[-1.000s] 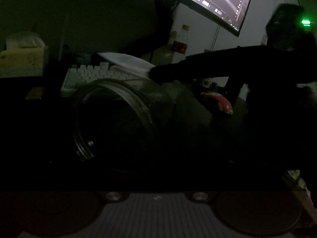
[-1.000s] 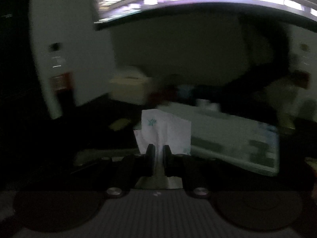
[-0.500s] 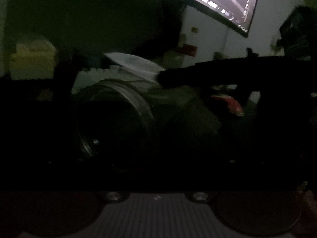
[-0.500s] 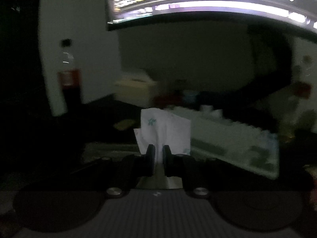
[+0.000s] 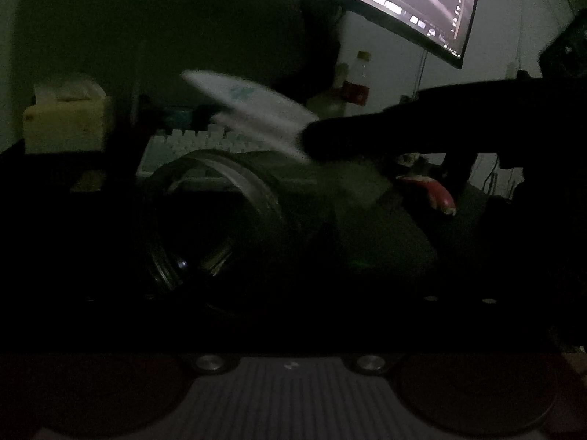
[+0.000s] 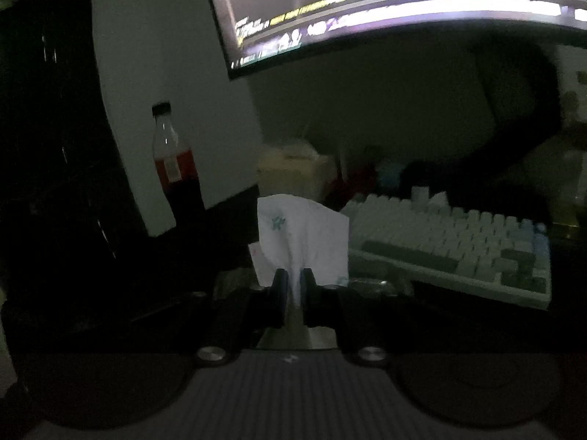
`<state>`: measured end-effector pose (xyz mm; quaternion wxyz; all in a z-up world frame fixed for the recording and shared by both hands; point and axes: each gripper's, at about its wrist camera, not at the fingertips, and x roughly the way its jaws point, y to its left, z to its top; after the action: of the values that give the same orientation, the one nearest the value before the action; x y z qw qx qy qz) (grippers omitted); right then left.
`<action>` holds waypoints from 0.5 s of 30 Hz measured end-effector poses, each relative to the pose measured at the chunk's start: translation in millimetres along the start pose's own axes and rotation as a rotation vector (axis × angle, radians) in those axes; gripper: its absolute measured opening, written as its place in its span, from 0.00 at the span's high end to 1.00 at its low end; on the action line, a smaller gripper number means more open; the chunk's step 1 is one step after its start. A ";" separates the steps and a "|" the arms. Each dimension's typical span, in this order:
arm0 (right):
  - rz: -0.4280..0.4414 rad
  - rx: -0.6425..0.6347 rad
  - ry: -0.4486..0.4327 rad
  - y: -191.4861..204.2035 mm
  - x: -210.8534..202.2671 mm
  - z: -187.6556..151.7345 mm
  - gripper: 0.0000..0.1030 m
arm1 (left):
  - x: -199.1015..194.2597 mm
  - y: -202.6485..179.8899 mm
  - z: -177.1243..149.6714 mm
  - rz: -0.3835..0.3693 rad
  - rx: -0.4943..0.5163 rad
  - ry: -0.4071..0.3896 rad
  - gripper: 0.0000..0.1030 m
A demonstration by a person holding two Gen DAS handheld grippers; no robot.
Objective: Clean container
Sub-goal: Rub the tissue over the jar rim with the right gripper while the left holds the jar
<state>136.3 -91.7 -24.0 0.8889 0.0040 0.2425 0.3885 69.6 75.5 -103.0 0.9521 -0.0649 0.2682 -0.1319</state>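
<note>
Glass jar [image 5: 256,220] on its side, right tool [image 6: 292,286] pinching crumpled white tissue [image 6: 301,238], left tool's state unclear.

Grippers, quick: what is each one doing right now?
Left gripper: its fingers are lost in the dark around the glass jar; cannot tell.
Right gripper: shut on the white tissue.

The room is dim. A lit curved monitor [image 6: 403,11] glows at twelve o'clock before a pale wall [image 6: 165,84]; a keyboard [image 6: 458,242] lies at three

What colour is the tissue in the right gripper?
White tissue with a small teal print, clearest in the right wrist view.
</note>
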 end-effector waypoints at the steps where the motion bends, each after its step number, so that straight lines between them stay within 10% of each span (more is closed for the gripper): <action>1: 0.001 0.003 -0.010 -2.0 -5.5 -0.1 0.91 | -1.2 -0.3 1.1 0.010 -0.001 -0.013 0.37; 2: -0.003 0.004 -0.019 -3.8 -11.9 -1.2 0.91 | -2.5 -0.7 2.1 0.020 -0.002 -0.025 0.63; 5: -0.018 0.009 -0.044 -9.5 -28.6 -3.4 0.91 | -4.0 2.6 2.5 -0.002 -0.034 -0.052 0.83; 15: -0.077 0.054 -0.056 -32.5 -53.4 -24.4 0.91 | -5.7 -11.7 -5.6 -0.340 0.019 -0.063 0.89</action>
<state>117.1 -155.8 -29.0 0.9093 0.0296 0.2279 0.3468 59.4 65.7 -102.7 0.9246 -0.1047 0.2219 -0.2914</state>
